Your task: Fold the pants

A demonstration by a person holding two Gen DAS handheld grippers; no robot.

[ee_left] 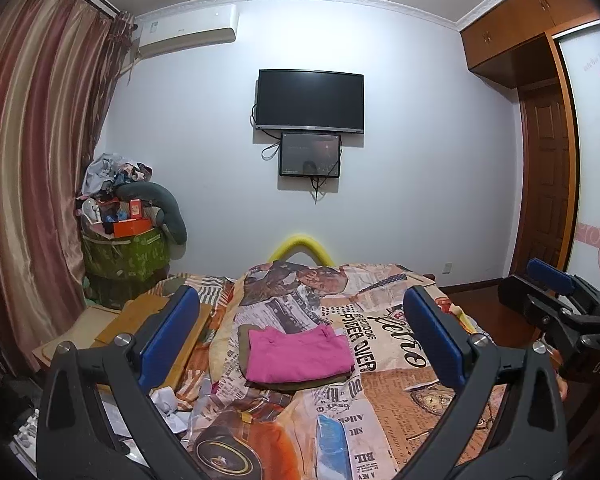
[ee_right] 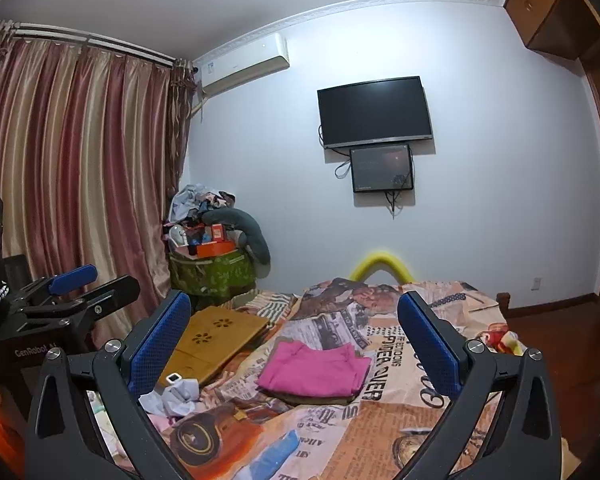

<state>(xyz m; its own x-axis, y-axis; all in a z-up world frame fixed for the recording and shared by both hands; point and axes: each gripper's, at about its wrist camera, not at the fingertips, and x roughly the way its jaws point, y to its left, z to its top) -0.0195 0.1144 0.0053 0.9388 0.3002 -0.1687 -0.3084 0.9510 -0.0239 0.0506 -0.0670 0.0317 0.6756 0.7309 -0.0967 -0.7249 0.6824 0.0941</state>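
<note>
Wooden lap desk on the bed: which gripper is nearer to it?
Left. The left gripper hovers beside the wooden lap desk; the right gripper is farther off to its right.

Black forked frames, blue textured pads (ee_right: 430,340) inside the fingers, silver screws (ee_left: 480,340) behind, white lettering on the housing.

folded pink pants (ee_left: 298,354) on newspaper-print bedspread (ee_left: 400,364), left gripper (ee_left: 300,332) jaws wide, empty
</note>
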